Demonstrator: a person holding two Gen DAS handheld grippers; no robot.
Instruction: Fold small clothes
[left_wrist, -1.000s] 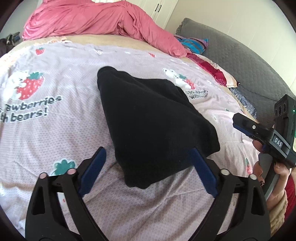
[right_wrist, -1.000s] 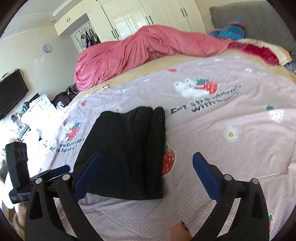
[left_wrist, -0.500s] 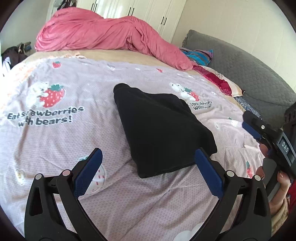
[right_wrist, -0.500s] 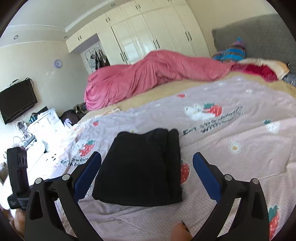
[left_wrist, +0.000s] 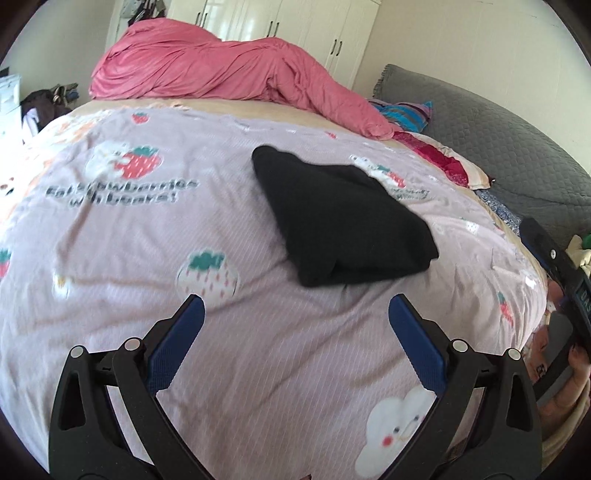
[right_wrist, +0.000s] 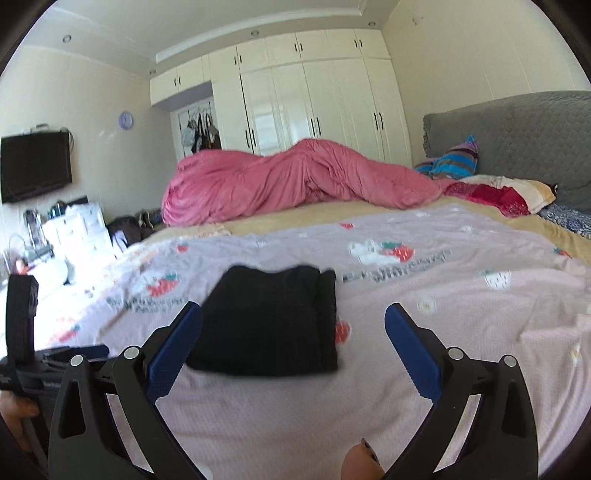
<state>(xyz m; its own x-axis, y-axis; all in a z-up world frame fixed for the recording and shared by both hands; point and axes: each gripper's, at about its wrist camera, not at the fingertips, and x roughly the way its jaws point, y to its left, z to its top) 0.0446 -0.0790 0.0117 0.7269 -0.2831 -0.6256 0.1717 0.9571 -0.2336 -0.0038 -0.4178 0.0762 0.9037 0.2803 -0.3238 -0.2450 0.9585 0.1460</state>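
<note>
Claws (left_wrist: 295, 317) farther back from folded garment (left_wrist: 343, 225)

The left tongs (left_wrist: 295, 325) are wide open, with the two blue fingers (left_wrist: 173, 345) far apart and nothing between them. The right tongs (right_wrist: 293, 334) are wide open too and hold nothing. From the left camera, the right tongs show at the right edge with a hand (left_wrist: 570, 380) wrapped around the handle, and from the right camera, the left tongs show at the left edge, with a fingertip (right_wrist: 360, 461) at the bottom.
</note>
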